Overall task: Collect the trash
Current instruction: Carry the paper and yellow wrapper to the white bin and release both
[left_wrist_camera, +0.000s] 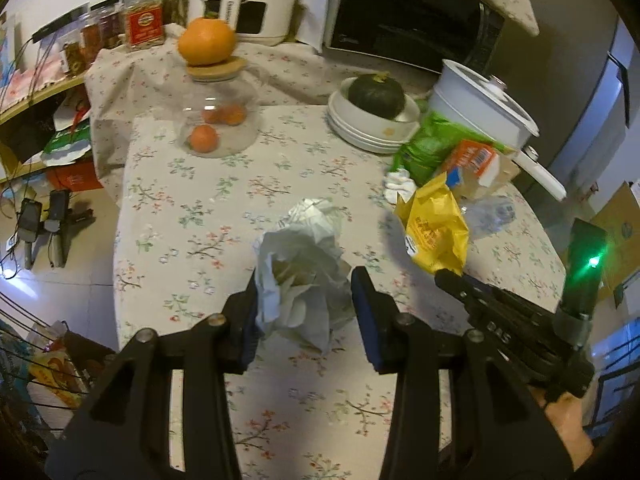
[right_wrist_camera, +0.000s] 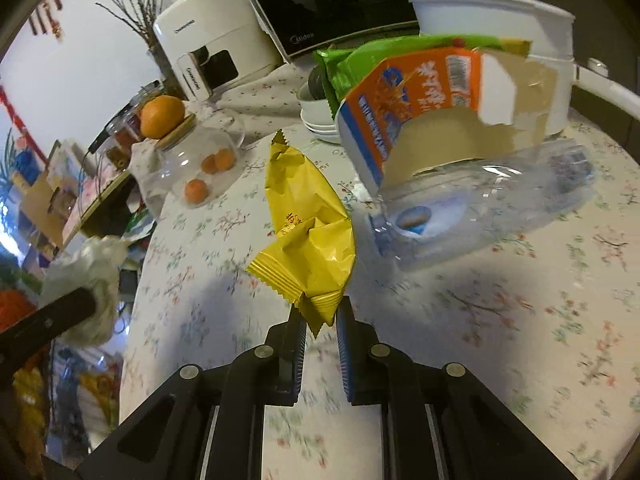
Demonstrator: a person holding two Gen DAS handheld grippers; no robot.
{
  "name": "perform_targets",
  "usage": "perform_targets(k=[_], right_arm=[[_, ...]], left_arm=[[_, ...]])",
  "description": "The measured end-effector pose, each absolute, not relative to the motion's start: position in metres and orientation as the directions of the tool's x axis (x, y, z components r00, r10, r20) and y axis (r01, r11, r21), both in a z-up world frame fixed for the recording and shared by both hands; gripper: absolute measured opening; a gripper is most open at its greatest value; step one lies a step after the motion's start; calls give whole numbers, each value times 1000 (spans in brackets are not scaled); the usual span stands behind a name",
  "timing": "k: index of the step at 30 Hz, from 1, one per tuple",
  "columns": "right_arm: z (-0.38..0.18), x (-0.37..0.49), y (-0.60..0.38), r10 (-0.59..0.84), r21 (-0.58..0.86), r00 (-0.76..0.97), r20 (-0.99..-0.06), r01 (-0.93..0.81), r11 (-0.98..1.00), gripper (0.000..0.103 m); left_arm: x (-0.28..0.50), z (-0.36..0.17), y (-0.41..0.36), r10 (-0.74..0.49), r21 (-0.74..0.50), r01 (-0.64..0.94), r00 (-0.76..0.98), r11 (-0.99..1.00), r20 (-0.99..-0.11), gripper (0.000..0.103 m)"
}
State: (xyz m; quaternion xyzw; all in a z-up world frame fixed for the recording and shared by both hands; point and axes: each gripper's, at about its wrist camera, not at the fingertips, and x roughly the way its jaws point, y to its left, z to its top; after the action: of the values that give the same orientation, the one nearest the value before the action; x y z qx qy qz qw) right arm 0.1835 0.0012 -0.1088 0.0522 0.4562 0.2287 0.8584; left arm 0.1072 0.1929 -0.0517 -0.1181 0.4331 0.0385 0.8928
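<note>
A crumpled white plastic bag [left_wrist_camera: 300, 280] sits between the pads of my left gripper [left_wrist_camera: 305, 276], which is shut on it above the floral tablecloth [left_wrist_camera: 192, 208]. In the right wrist view my right gripper [right_wrist_camera: 320, 312] is shut on the lower corner of a yellow snack wrapper [right_wrist_camera: 312, 216], which stands up from the jaws. The left wrist view shows the same yellow wrapper [left_wrist_camera: 436, 224] at the tip of the right gripper [left_wrist_camera: 450, 276]. Behind the wrapper lie a torn orange carton [right_wrist_camera: 420, 96], a clear plastic bottle [right_wrist_camera: 480, 200], a green bag [right_wrist_camera: 380, 52] and a crumpled tissue [left_wrist_camera: 400, 186].
A glass jar [left_wrist_camera: 218, 120] holding small oranges stands at the back, a big orange [left_wrist_camera: 206, 42] on its lid. Stacked white bowls [left_wrist_camera: 360, 132] carry a dark squash. A white pot [left_wrist_camera: 480, 108], a microwave [left_wrist_camera: 408, 20] and a white appliance [right_wrist_camera: 208, 40] line the rear. The table drops off at its left edge [left_wrist_camera: 120, 240].
</note>
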Motion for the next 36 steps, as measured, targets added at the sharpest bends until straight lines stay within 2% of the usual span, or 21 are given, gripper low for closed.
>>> perform_targets(k=[19, 36], right_arm=[[-45, 140, -114, 309, 123, 553, -773, -348, 929, 16], [-52, 127, -220, 304, 216, 539, -786, -222, 951, 16]], left_arm=[[111, -44, 95, -153, -155, 52, 623, 987, -767, 44], [110, -59, 0, -282, -158, 258, 567, 953, -774, 44]])
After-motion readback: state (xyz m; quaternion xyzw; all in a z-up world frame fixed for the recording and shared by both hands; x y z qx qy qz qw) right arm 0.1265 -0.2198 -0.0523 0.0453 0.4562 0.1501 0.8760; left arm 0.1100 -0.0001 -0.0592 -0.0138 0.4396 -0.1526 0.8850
